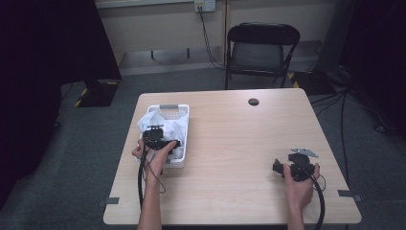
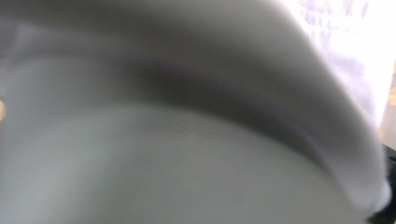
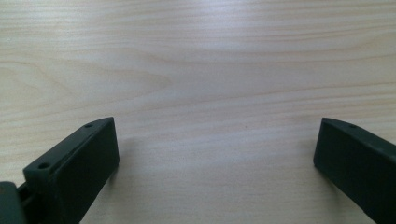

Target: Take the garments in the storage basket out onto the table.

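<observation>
Left claw (image 1: 160, 142) presses into the white cloth (image 1: 152, 120) in the basket (image 1: 184, 136), grip unclear; right claw (image 3: 215, 163) rests released on the worktop (image 1: 239, 143).

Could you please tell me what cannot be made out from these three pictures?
- Left claw: high view, its tips are sunk in the white cloth in the basket; open or gripping is unclear.
- Left gripper view: blurred cloth right against the lens.
- Right claw: outer jaw cut off by the frame edge.
</observation>
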### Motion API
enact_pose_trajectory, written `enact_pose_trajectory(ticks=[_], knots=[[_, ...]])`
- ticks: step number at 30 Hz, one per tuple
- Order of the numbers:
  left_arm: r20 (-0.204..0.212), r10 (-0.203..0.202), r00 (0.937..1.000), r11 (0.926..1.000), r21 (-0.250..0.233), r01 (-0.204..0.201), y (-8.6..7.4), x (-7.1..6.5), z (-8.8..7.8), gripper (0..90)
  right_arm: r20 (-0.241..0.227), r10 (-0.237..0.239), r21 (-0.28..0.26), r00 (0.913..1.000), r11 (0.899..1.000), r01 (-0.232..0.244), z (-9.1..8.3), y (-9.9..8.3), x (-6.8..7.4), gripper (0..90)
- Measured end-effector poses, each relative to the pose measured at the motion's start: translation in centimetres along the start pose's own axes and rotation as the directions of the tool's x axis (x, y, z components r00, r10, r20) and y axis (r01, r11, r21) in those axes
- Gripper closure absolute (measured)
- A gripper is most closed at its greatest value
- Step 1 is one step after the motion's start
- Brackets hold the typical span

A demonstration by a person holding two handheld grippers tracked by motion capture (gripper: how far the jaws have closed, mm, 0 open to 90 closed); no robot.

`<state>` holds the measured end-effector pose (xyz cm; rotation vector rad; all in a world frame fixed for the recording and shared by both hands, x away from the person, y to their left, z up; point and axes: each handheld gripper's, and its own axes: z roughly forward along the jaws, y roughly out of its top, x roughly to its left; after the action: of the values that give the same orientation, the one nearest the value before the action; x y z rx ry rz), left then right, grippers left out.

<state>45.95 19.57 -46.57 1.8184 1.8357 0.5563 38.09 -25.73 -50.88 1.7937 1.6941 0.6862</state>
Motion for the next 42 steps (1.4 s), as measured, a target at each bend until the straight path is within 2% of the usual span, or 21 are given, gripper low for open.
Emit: enact_pose_trajectory(ticks=[2,6,7,12,25,30,42], knots=[[-0.012,0.004,0.9999,0.9999,0.011,-0.004,0.08,-0.09,0.13,10.9,0.000,0.000,0.000,1.0000,1.000,0.000,0.00,0.00,0.00,0.0],[-0.012,0.003,0.9999,0.9999,0.017,-0.003,0.13,-0.07,0.20,18.9,0.000,0.000,0.000,1.0000,1.000,0.000,0.00,0.00,0.00,0.0],[-0.013,0.019,0.9997,0.9996,0.021,-0.019,0.09,-0.17,0.22,19.9,0.000,0.000,0.000,1.0000,1.000,0.000,0.00,0.00,0.00,0.0],[-0.010,0.033,0.9994,0.9992,0.024,-0.032,0.06,-0.26,0.24,30.3,0.000,0.000,0.000,1.0000,1.000,0.000,0.00,0.00,0.00,0.0],[0.002,0.057,0.9984,0.9981,-0.021,-0.057,0.07,-0.29,-0.09,59.2,0.000,0.000,0.000,1.0000,1.000,0.000,0.00,0.00,0.00,0.0],[0.005,0.051,0.9987,0.9982,-0.031,-0.050,0.09,-0.27,-0.13,65.8,0.000,0.000,0.000,1.0000,1.000,0.000,0.00,0.00,0.00,0.0],[0.029,0.033,0.9990,0.9986,-0.042,-0.032,0.12,-0.01,-0.29,69.8,0.000,0.000,0.000,1.0000,1.000,0.000,0.00,0.00,0.00,0.0]])
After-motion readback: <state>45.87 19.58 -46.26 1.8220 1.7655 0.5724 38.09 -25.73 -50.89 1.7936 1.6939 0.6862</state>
